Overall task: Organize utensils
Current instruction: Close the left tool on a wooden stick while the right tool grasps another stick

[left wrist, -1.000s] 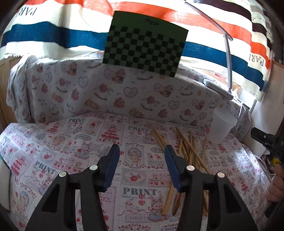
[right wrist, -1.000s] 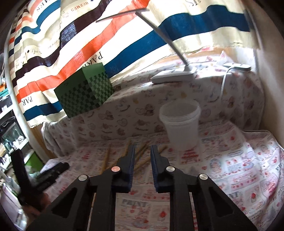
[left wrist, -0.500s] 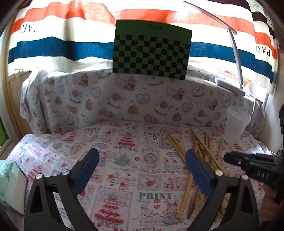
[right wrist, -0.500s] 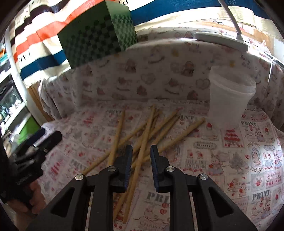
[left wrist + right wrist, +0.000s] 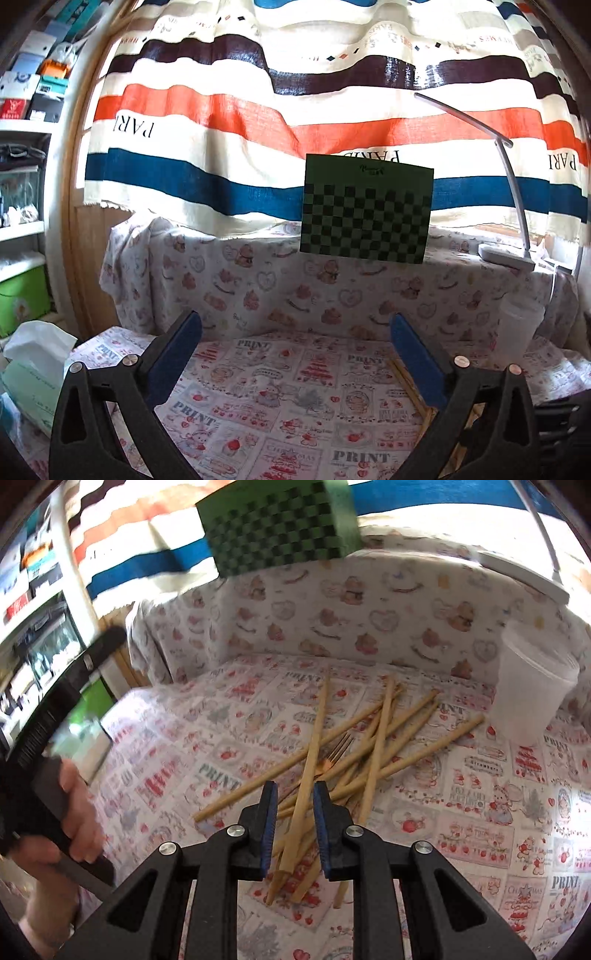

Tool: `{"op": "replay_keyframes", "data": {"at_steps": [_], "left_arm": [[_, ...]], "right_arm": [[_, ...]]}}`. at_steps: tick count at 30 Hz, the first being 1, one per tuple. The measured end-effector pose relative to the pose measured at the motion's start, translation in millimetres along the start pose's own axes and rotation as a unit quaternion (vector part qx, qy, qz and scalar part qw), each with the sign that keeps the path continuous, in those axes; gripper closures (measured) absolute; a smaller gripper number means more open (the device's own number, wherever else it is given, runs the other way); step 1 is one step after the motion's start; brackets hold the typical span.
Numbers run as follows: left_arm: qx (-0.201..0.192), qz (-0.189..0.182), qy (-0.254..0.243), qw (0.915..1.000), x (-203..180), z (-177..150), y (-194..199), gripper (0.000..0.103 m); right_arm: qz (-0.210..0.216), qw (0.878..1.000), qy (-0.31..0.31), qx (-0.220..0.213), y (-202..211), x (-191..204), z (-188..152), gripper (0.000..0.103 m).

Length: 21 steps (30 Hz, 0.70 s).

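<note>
Right gripper: jaws narrowly parted, straddling one chopstick, not gripping it.
Left gripper: opening wide, empty.
Advice: descend squarely, clamp that chopstick alone, avoiding the fork.

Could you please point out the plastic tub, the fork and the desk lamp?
plastic tub (image 5: 532, 698), right wrist view, on its side wall
fork (image 5: 338, 747), right wrist view, on its prongs
desk lamp (image 5: 506, 256), left wrist view, on its flat base

"PRINT" repeated on tablecloth; "PARI" on striped curtain.
</note>
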<state>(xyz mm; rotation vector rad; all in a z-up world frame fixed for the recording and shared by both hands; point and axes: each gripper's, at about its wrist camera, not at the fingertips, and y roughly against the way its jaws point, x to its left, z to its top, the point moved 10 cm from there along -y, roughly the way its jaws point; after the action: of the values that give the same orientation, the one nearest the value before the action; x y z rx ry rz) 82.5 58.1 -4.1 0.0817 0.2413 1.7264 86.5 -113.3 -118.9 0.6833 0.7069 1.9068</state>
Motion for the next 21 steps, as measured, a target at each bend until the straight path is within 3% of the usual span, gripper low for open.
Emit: {"op": "replay_keyframes", "data": {"at_steps": [2,5,7,10,13,16,18,21], "left_arm": [[0.007,0.014,0.004,0.9999,7,0,-3,0.002],[0.019,0.004,0.031,0.9993,13,-1,-5,0.002],[0.029,0.011,0.029,0.9991,12,-5,-9,0.002],[0.039,0.069,-0.025,0.9965,12,-12,-16,0.002],[0.074,0.013,-0.041,0.9963,-10,-25,-24,0.002],[0.122,-0.058,-0.066,0.9886,-41,-44,-29,0.002],[0.186,-0.131,-0.071,0.9712,-66,-67,-35,0.003],[0.275,-0.214,-0.048,0.9361,-91,-99,-37,0.024]], "right_arm": [[-0.004,1.0,0.005,0.011,-5,2,-5,0.082],[-0.02,1.0,0.009,0.019,-12,0,-9,0.082],[-0.027,0.999,0.018,0.016,-12,-1,-9,0.092],[-0.033,0.999,0.007,-0.013,-5,-7,-2,0.095],[-0.05,0.997,-0.013,-0.059,13,-22,11,0.095],[-0.059,0.992,-0.039,-0.108,36,-37,24,0.095],[-0.059,0.987,-0.056,-0.142,52,-45,31,0.095],[-0.065,0.977,-0.073,-0.188,75,-56,41,0.095]]}}
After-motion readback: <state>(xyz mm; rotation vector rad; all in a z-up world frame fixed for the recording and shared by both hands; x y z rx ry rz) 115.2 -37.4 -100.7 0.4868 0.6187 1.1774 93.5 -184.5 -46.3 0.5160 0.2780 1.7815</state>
